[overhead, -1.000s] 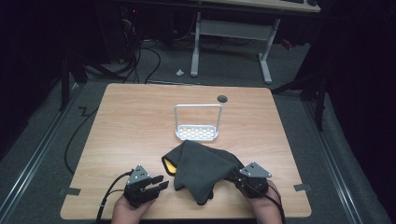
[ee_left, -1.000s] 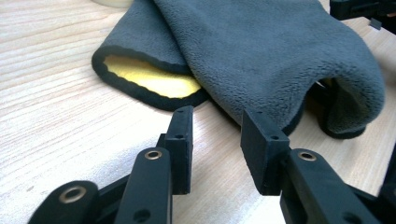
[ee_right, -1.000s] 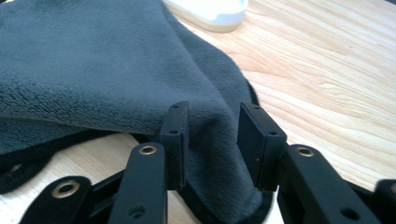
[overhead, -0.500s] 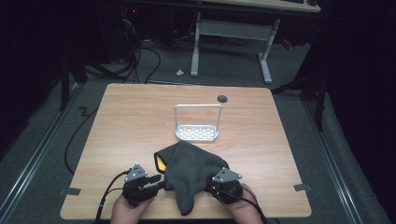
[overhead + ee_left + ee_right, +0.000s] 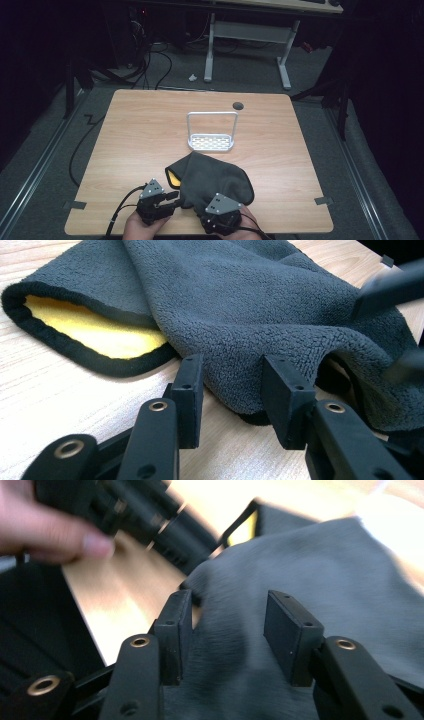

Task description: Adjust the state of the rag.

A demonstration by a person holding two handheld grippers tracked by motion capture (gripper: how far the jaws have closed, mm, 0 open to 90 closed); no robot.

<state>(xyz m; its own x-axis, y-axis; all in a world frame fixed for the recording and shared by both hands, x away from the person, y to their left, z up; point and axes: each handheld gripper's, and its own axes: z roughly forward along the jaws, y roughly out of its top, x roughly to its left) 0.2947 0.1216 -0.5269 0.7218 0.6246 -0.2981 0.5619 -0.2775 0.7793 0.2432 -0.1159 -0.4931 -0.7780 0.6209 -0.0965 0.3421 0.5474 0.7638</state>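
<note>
One wooden surface (image 5: 140, 130) is recorded, carrying three items. Item one: a single dark grey fleece cloth (image 5: 212, 180), folded over on itself, lying at the near middle of the surface, between the two grippers; one yellow inner face (image 5: 173, 177) is exposed at its left fold, bordered by a black hem. Item two: one small white metal rack (image 5: 211, 133) with a perforated base and one upright hoop, standing just beyond the cloth and apart from it. Item three: one round dark cable port (image 5: 238, 105) set into the surface behind the rack. Two hand-held grippers are counted at the near edge, each borne by one hand. The left gripper (image 5: 227, 385) is placed at the cloth's near left edge; its two jaws have just been opening and stand parted, with a hanging fold of the cloth between them, released rather than pinched. The right gripper (image 5: 227, 630) is placed over the cloth's near right part; its two jaws have likewise just been opening and stand apart above the fleece, and no pressing on it is seen, though the right gripper view is blurred and contact at the tips cannot be ruled out. One cable is seen trailing from the left gripper across the surface. Beyond the surface, one white-legged desk frame (image 5: 245, 37) is noted on the grey floor.
</note>
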